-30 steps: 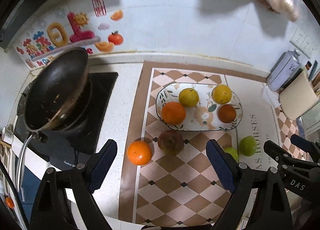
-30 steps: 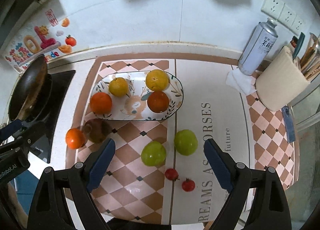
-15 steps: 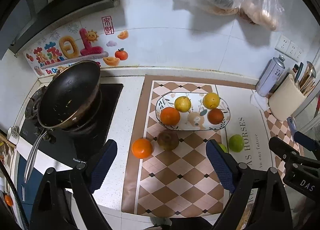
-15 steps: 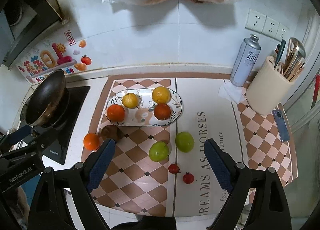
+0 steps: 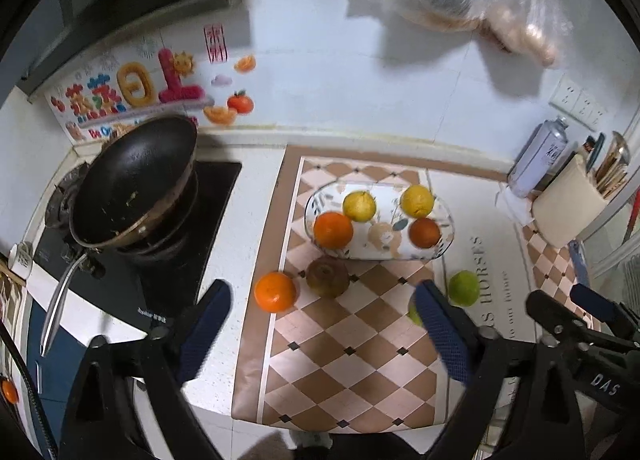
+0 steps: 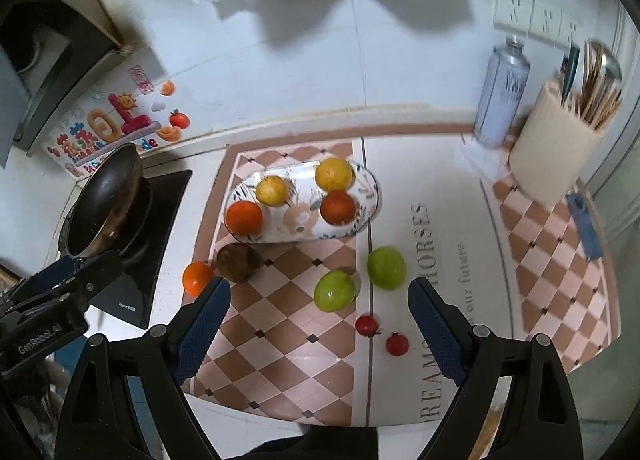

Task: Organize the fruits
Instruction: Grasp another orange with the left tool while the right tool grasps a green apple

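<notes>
— Beside the plate (image 5: pixel 446 238), left view: what's loose?
— An orange (image 5: pixel 275 291) and a brown fruit (image 5: pixel 328 276) just in front of it. The left gripper (image 5: pixel 320 324) has just spread wider, nothing between its jaws.
— Right view?
— Two green fruits (image 6: pixel 335 290) near the plate; the right gripper (image 6: pixel 318 330) is spread, empty. They're probably firm and prone to rolling; grip across the middle.

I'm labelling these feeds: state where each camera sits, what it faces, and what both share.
Left wrist: sits on the left gripper, angled down at the pan and plate; right gripper at the right edge.
Right wrist: sits on the right gripper, facing the green fruits; left gripper at the left edge.
Shared: plate, pan, mat.
</notes>
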{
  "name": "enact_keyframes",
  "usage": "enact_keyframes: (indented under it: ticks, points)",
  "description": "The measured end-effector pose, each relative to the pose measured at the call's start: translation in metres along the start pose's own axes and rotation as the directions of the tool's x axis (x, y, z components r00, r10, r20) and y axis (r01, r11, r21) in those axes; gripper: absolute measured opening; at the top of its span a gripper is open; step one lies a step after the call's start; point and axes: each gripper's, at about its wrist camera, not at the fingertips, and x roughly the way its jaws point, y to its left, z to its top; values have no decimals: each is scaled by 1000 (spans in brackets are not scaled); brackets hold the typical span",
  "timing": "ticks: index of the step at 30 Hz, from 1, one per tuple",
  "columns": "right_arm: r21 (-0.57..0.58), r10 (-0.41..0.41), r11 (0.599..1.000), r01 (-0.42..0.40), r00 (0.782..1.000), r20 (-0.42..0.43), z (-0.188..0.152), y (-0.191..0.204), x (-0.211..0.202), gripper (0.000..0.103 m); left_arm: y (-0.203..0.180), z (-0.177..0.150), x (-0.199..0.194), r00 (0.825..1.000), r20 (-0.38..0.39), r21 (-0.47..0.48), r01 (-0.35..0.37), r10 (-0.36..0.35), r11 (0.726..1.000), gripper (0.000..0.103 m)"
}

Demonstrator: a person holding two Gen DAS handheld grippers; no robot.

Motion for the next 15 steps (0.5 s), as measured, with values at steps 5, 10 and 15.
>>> enact_keyframes:
  ticks: [5, 10, 15]
  points:
    - [63, 28, 998, -21, 993, -118, -2, -24, 56, 93, 23, 2, 44, 995, -92, -58, -46, 41, 997, 102]
    - [124, 61, 992, -31, 968, -244, -10, -42, 130, 93, 46, -1, 98, 974, -218, -103, -79, 56, 992, 102]
    - [188, 103, 981, -41, 936, -335, -18, -51, 188, 92, 57, -6, 150, 939, -337, -109, -111, 68, 988, 102]
